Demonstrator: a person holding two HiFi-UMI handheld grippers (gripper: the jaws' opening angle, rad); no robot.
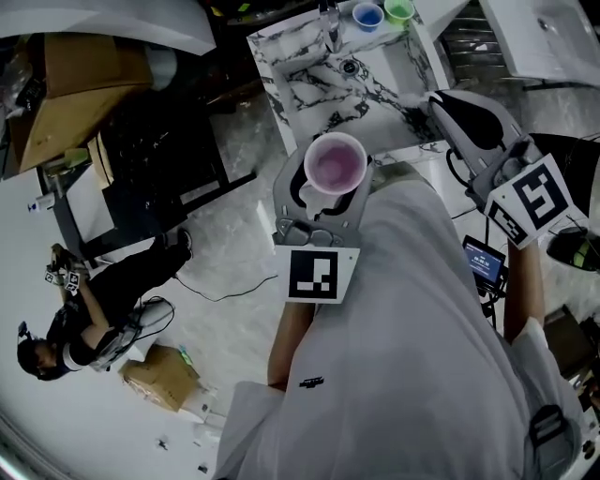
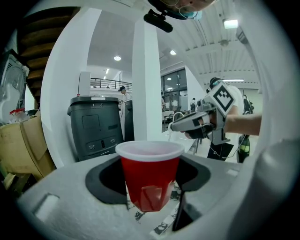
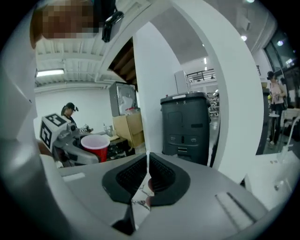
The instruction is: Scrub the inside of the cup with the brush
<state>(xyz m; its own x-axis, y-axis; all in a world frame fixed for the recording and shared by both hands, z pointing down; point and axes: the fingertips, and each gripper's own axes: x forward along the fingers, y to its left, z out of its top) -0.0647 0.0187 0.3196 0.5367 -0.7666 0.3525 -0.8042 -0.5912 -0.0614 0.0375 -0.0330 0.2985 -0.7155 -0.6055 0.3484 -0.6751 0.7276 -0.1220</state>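
Left gripper point(image 2: 149, 186): I hold it up in the air, near the front edge of the counter point(image 1: 305, 94).
Left fingers point(image 2: 107, 179): part way open, pressing on both sides of the red cup point(image 2: 150, 161).
Red cup: it stands upright with its mouth up, and its low part sits between the fingers (from my head camera the inside looks pink).
Right gripper point(image 3: 147, 177): off to my right, also up in the air and well apart from the cup.
Right fingers point(image 3: 164, 176): almost closed, with just a thin slit between them. A thin pale strip and a small reddish bit show in the slit, and I cannot tell what they are.
Counter: white with dark veins, with a sink point(image 1: 323, 77) set in it.
Blue cup point(image 1: 367, 15) and green cup point(image 1: 399, 9): side by side at the far end of the counter.
Dark bin point(image 2: 95, 126): behind the red cup, beside a white pillar point(image 2: 146, 79).
Cardboard box point(image 2: 21, 145): left of the bin.
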